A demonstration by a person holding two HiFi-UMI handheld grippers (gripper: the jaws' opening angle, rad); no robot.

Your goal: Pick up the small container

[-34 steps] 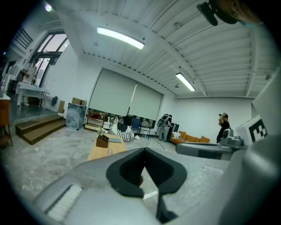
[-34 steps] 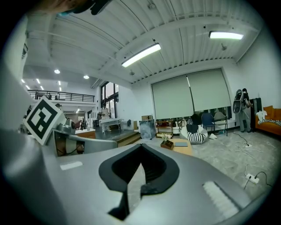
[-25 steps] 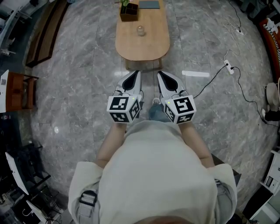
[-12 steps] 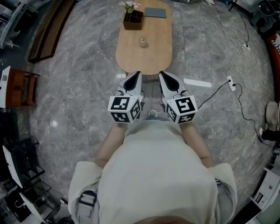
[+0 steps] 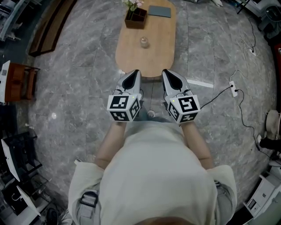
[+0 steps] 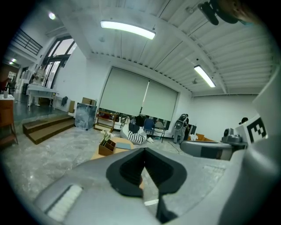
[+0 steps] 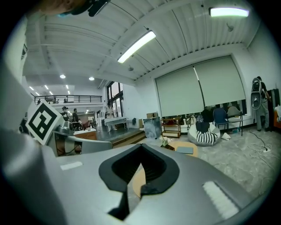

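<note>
The small container [image 5: 143, 41], a clear glass jar, stands in the middle of an oval wooden table [image 5: 131, 57] ahead of me. My left gripper [image 5: 135, 73] and my right gripper [image 5: 168, 73] are held side by side, pointing at the table's near end, well short of the jar. Both are shut with nothing between the jaws. In the left gripper view the left gripper [image 6: 144, 152] hides most of the table; the right gripper view shows the right gripper [image 7: 141, 148] against the table top [image 7: 139, 180]. Neither gripper view shows the jar.
A wooden box with flowers [image 5: 135, 16] and a dark flat pad [image 5: 159, 11] sit at the table's far end. A power strip with a cable [image 5: 232, 90] lies on the marble floor to the right. A brown cabinet [image 5: 19, 81] stands at the left, with low wooden steps [image 5: 48, 26] behind it.
The table has drawn closer in the head view and more of its far end shows. Both grippers have advanced together, so their tips now lie at the table's near edge.
</note>
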